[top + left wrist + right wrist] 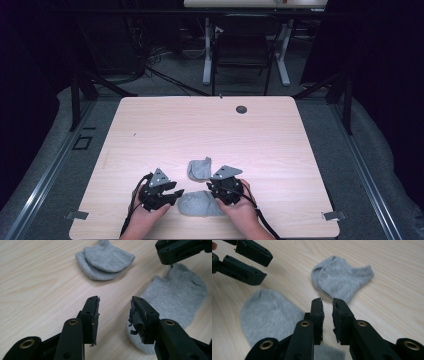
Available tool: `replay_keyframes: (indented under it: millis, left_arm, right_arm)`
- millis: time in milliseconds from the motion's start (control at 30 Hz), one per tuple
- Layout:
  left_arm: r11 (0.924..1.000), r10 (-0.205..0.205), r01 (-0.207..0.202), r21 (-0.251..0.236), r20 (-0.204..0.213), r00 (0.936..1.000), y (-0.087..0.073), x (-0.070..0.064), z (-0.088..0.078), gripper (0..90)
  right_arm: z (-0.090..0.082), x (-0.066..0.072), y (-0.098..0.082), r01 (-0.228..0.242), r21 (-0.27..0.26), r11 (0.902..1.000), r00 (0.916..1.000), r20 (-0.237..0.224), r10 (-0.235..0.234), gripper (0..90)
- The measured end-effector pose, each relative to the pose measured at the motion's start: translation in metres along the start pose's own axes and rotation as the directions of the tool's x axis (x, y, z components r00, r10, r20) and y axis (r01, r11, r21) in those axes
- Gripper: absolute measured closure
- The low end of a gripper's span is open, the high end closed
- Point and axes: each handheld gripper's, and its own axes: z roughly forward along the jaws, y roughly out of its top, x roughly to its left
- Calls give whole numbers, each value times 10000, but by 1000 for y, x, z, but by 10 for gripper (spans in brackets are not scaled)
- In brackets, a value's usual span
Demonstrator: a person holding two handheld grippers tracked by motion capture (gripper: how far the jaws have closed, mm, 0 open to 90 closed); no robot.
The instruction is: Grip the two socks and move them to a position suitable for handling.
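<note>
Spreading under both hands is a pale wooden table (210, 125) with a small dark round hole (241, 109) near its far edge; grey floor, black frames and a dark chair (243, 50) lie beyond. One grey sock (199, 204) lies flat near the front edge, between the grippers, and a folded grey sock (200, 168) sits just behind it. The left gripper (113, 312) stands open with nothing between its jaws. The right gripper (327, 315) shows a narrow gap, also holding nothing.
</note>
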Motion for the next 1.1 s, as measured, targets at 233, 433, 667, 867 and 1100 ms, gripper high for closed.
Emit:
replay_keyframes:
  millis: [233,433,667,867,1100]
  left_arm:
    - [9996,-257,255,-79,-210,9995,-1,11,2,578]
    - [9992,-400,398,-84,-216,9990,-3,15,3,587]
    - [9987,-502,498,-141,-297,9983,-5,19,4,585]
    - [9985,-527,521,-172,-329,9981,-4,19,3,585]
    - [9986,-514,507,-168,-395,9979,-2,20,6,586]
  right_arm:
    - [27,5,18,119,-59,9999,9996,-265,-121,764]
    - [47,11,31,543,161,9984,9985,-56,-542,756]
    - [61,12,36,691,471,9965,9967,392,-709,729]
    - [71,10,34,453,853,9953,9968,624,-507,780]
    - [71,11,34,341,846,9958,9959,801,-409,880]
